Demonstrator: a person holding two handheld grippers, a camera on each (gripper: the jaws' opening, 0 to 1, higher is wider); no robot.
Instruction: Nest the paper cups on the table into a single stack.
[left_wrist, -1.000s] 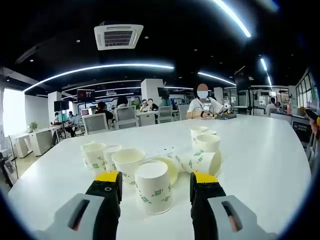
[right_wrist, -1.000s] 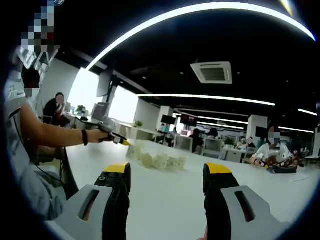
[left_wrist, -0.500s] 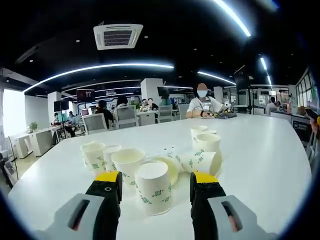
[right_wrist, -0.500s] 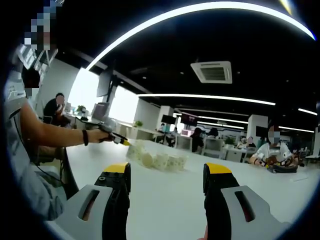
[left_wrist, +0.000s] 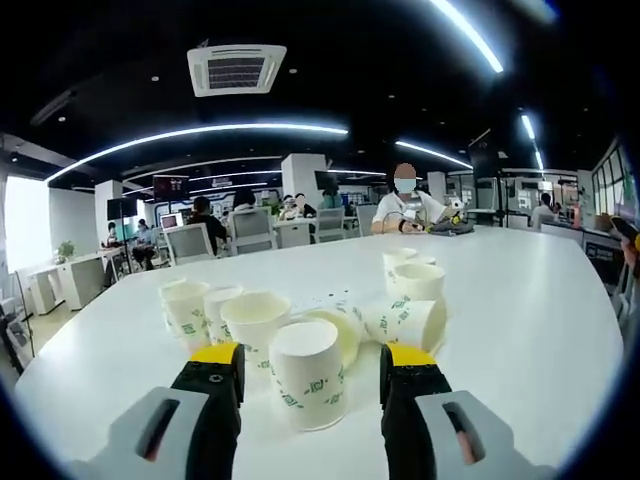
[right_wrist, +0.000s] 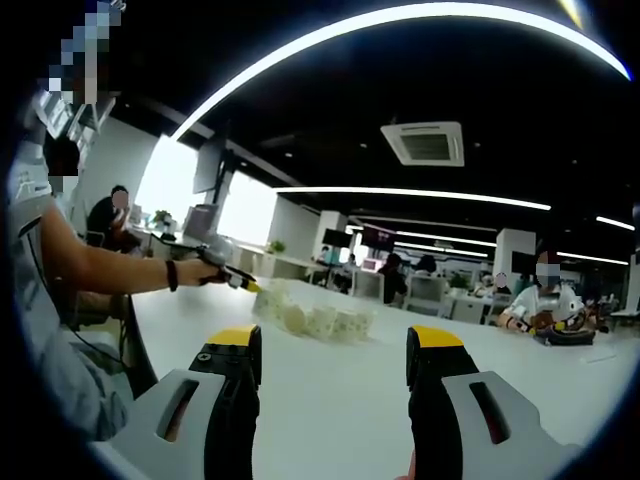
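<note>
Right gripper view makes the far paper cups (right_wrist: 315, 320) a small blur. My left gripper (left_wrist: 310, 365) gapes around a white, green-printed upright cup (left_wrist: 307, 372); my right gripper (right_wrist: 333, 355) gapes, holding nothing.

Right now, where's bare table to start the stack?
Free: the white table right of the cup cluster, and the stretch ahead of the right tongs. Crowded: between the left tongs, where the upright paper cup stands against the tipped cups.

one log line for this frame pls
left gripper: open, straddling upright white paper cup | right gripper: open, empty | cup cluster: unstacked on white table
</note>
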